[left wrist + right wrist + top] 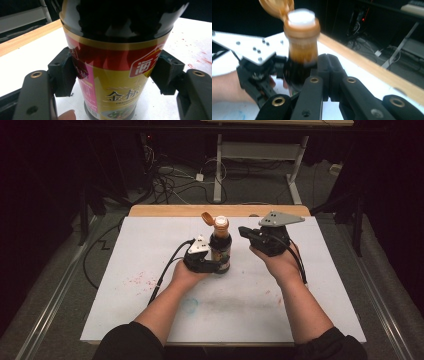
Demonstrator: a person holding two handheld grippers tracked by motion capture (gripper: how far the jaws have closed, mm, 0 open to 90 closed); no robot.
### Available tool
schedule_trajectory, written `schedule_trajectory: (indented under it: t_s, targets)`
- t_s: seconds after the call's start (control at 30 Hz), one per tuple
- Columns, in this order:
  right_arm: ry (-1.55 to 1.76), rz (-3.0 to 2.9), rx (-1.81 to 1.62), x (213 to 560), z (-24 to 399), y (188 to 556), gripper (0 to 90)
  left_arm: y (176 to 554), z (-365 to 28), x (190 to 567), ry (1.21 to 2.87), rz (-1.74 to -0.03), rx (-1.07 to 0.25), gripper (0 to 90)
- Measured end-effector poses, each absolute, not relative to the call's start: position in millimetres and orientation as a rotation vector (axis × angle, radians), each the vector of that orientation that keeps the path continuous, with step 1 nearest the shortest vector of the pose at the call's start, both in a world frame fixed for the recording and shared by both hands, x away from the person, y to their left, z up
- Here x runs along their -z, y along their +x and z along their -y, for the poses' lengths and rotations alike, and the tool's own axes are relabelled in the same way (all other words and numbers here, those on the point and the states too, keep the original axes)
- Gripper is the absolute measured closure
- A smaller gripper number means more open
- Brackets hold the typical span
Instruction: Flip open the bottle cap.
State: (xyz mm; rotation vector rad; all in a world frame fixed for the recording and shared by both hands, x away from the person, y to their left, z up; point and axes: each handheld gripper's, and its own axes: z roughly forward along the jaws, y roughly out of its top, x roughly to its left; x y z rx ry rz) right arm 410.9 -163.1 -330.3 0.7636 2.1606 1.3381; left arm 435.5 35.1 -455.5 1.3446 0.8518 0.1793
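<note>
A dark sauce bottle (220, 247) with a red and gold label stands upright on the white board (145, 245). Its orange flip cap (207, 217) hangs open over a white spout. My left gripper (216, 265) grips the bottle's lower body from the left. In the left gripper view both pads (62, 72) press against the label (115, 75). My right gripper (243, 231) hovers just right of the bottle's neck, apart from it, with its jaws together and nothing between them. In the right gripper view those closed jaws (328, 67) point towards the blurred bottle neck (302, 50).
The board lies on a wooden table whose far edge (165, 210) shows. Red specks (137, 280) and a faint blue ring (190, 305) mark the board. Beyond the table are floor cables (165, 180) and a desk frame (260, 155).
</note>
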Motion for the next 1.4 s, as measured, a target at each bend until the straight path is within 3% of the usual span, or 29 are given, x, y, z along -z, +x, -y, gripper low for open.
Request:
schedule_trajectory:
  t_s: [0.17,0.37,0.73,1.03,1.4]
  targets:
    - [0.813,-2.18,-1.335,353.2,171.5,410.3,88.2,435.3,-34.8,455.2,1.347,-0.857,-0.184,28.3]
    - [0.865,-2.214,-1.311,381.8,178.9,409.4,76.0,435.1,-34.5,454.7,1.347,-0.865,-0.187,28.1]
    - [0.997,-2.197,-1.258,432.7,196.1,402.3,24.8,436.5,-35.4,457.3,1.351,-0.92,-0.163,23.2]
    - [1.07,-2.239,-1.197,462.6,207.1,398.5,2.2,432.9,-52.6,474.5,1.361,-0.985,-0.12,16.0]
    - [1.115,-2.217,-1.162,479.8,223.5,381.0,0.6,405.7,-87.4,484.3,1.397,-1.055,-0.116,11.1]
